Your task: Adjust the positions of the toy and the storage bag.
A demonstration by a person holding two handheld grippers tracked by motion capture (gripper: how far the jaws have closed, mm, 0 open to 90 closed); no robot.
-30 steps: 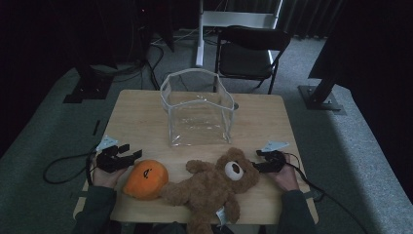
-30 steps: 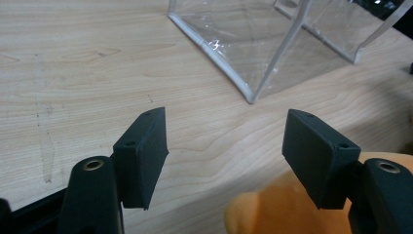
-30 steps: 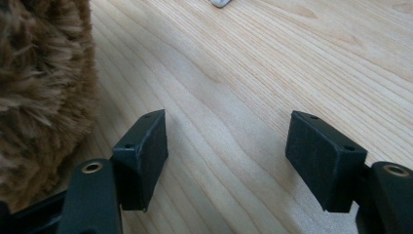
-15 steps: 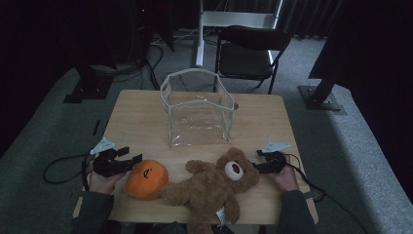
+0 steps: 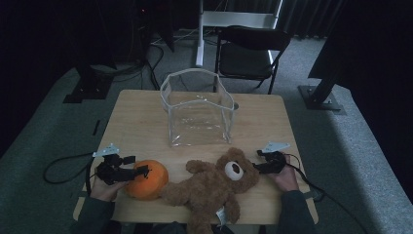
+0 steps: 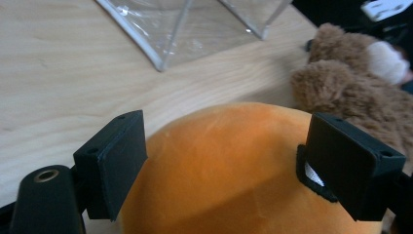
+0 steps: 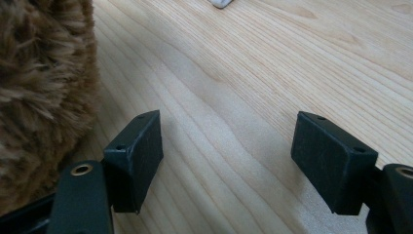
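An orange plush ball [image 5: 148, 179] lies at the table's near left, and a brown teddy bear [image 5: 214, 185] sprawls beside it on its right. My left gripper [image 5: 141, 171] points right at the ball. In the left gripper view its jaws [image 6: 229, 131] have just been opening and now straddle the ball [image 6: 219, 170] without squeezing it. My right gripper [image 5: 258, 168] rests on the table just right of the bear's head, open. In the right gripper view [image 7: 229, 131] there is only bare wood between its jaws, with the bear's fur [image 7: 39, 87] to the left.
A clear, open-topped plastic bag [image 5: 199, 112] stands upright at the middle of the wooden table [image 5: 131, 126], behind the toys. A black chair [image 5: 248, 48] and dark stands sit on the floor beyond the far edge. Cables trail off both near corners.
My left gripper has slid a little toward the near edge and its jaws have spread around the orange ball. The right gripper, bear and bag have stayed where they were.
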